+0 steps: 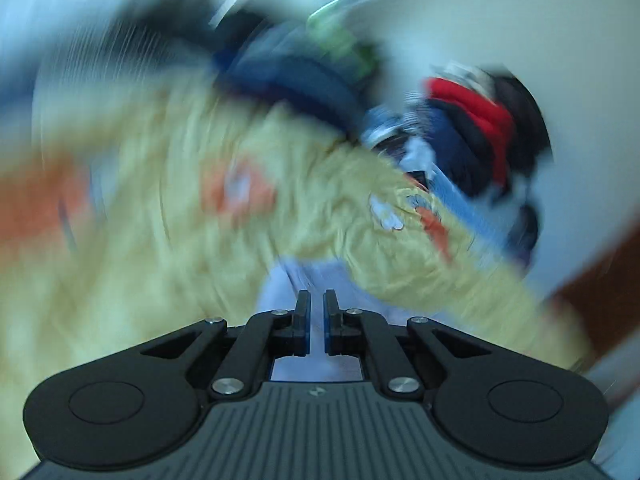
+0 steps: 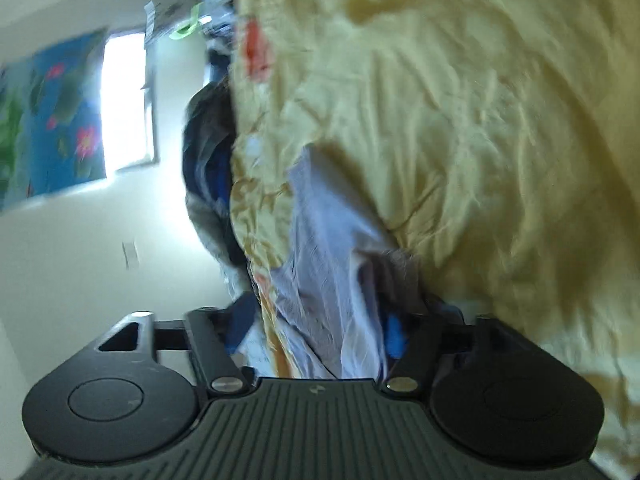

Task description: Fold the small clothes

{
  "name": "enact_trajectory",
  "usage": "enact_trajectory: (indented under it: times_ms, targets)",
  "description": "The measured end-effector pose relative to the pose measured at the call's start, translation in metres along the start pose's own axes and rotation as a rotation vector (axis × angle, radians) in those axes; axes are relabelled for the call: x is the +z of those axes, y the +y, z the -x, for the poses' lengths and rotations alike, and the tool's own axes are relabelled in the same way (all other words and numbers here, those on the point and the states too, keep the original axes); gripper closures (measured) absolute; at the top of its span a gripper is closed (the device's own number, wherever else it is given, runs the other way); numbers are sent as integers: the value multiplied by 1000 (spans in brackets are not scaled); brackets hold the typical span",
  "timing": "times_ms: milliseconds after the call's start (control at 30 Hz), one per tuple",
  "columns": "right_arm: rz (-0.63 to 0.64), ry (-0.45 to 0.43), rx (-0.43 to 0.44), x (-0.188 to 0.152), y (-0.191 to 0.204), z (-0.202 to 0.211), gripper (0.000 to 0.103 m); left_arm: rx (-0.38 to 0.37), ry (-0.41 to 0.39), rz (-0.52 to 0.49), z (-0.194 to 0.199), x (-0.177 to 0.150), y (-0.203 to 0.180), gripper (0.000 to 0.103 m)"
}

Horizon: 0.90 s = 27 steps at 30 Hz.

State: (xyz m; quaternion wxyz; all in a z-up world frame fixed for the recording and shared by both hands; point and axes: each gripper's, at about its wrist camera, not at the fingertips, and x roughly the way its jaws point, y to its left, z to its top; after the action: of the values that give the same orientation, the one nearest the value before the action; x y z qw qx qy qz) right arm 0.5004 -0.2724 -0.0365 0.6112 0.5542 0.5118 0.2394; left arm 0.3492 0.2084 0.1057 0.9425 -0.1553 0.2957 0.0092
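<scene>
A pale lilac garment [image 2: 320, 248] lies on the yellow quilt [image 2: 460, 120], bunched between the right gripper [image 2: 320, 320]'s spread fingers, the left gripper [image 1: 316, 320] nearly closed and empty above it; next likely needs spreading it flat.

Left wrist view motion-smeared — clothes pile [image 1: 460, 140] indistinct; right tool [image 2: 316, 332] fingertips buried under lilac cloth [image 2: 320, 240].

Flowered blue curtain [image 2: 52, 120], bright window [image 2: 126, 100], white wall [image 2: 80, 280]
</scene>
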Motion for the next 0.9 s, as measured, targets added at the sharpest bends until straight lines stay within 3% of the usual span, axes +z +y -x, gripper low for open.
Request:
enact_trajectory:
  times_ms: [67,100,133,167,267,367,567,667,733,767,833,900]
  targets:
    - [106,-5,-40,-5,7,13,27,154,-133,-420,33,-34,-36,84]
    - [133,-6,-62,-7,8,17,28,197,-152,-569,42,-55,-49,57]
    - [145,-5,-81,-10,7,21,28,213,-134,-680,50,-75,-59,22]
    - [151,-2,-91,-11,6,24,28,217,-110,-769,56,-96,-69,15]
    - [196,-16,-126,-22,3,41,29,183,-111,-1043,82,-161,-98,15]
    - [253,-33,-156,-39,4,56,30,154,-94,-1208,95,-202,-118,15]
    - [311,-12,-167,-78,-3,77,30,22,-22,-1218,98,-212,-141,15]
    - [271,-4,-144,-88,-12,85,30,29,16,-1263,85,-221,-148,17]
    - [258,-10,-145,-92,-15,90,30,42,73,-1267,72,-221,-146,40]
    - [257,-13,-142,-93,-15,93,30,40,89,-1260,70,-219,-146,43]
    - [260,-16,-136,-94,-14,96,30,31,132,-1270,68,-216,-145,68]
    - [266,-25,-131,-94,-13,101,30,38,144,-1299,66,-218,-144,71]
